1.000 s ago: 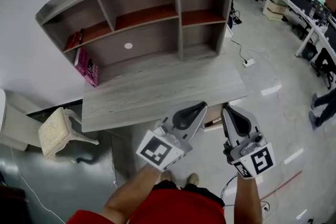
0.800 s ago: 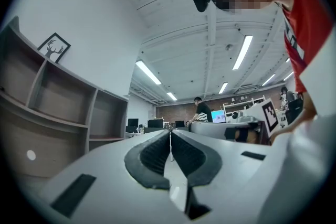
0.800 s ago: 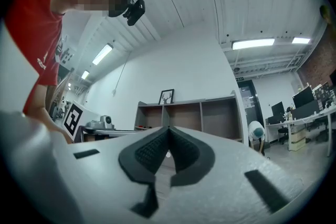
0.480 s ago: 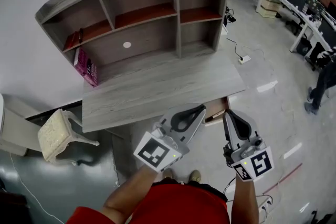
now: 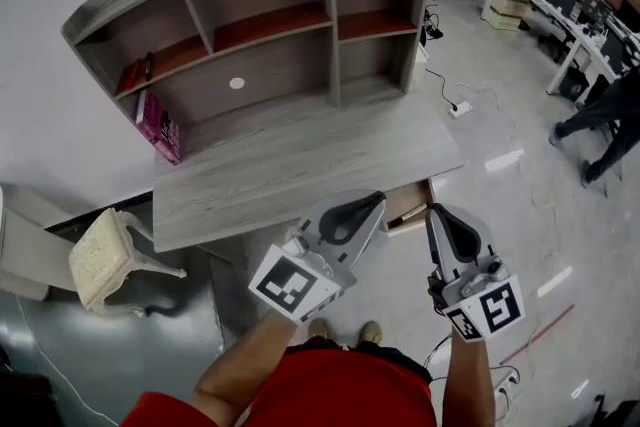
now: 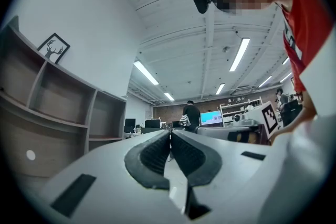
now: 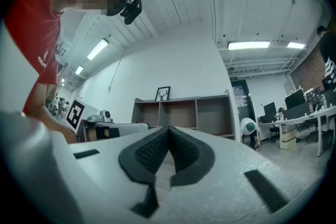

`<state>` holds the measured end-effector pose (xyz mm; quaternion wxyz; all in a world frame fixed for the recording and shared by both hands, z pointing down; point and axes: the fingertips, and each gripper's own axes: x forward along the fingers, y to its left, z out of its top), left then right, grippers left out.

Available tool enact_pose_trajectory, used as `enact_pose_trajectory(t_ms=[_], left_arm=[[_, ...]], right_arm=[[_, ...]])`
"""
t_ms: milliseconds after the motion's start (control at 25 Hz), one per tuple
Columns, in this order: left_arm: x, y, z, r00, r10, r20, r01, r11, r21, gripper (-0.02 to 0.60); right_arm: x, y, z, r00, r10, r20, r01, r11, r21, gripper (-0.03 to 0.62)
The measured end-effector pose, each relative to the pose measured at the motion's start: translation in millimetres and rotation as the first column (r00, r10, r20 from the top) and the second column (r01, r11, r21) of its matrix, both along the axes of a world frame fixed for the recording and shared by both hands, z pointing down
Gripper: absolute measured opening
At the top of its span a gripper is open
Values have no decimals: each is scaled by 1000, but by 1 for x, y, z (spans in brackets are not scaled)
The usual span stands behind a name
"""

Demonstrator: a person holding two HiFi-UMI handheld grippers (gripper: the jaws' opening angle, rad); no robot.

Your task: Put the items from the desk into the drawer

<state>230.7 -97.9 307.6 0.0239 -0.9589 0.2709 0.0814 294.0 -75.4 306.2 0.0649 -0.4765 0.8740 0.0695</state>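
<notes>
Two grey plastic grippers, jaws pressed together on nothing: left gripper (image 5: 377, 201), right gripper (image 5: 435, 211), off grey wooden desk's (image 5: 300, 165) front edge, beside one part-open wooden drawer (image 5: 408, 213).

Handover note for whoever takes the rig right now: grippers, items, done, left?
Left gripper: shut, empty, in front of the desk.
Right gripper: shut, empty, beside it.
Drawer: partly open under the desk's right front; contents unreadable.
Desk top looks bare in the head view; a pink book stands at its left end under the shelves.
Done: open desktop seems emptied.
Left: likely the book, if it counts, then shutting the drawer.
</notes>
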Motion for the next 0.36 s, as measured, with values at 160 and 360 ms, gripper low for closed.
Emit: enact_pose_trajectory(t_ms=[160,360], left_arm=[[3,2,-1,1000,10,6,-10,1000,10,9],[10,4,-2,1000,23,8,-24,1000,13,9]], right_arm=[[0,1,2,1000,-1,-4,1,1000,-6,3],[2,1,2,1000,-1,-4,1,1000,-7,3]])
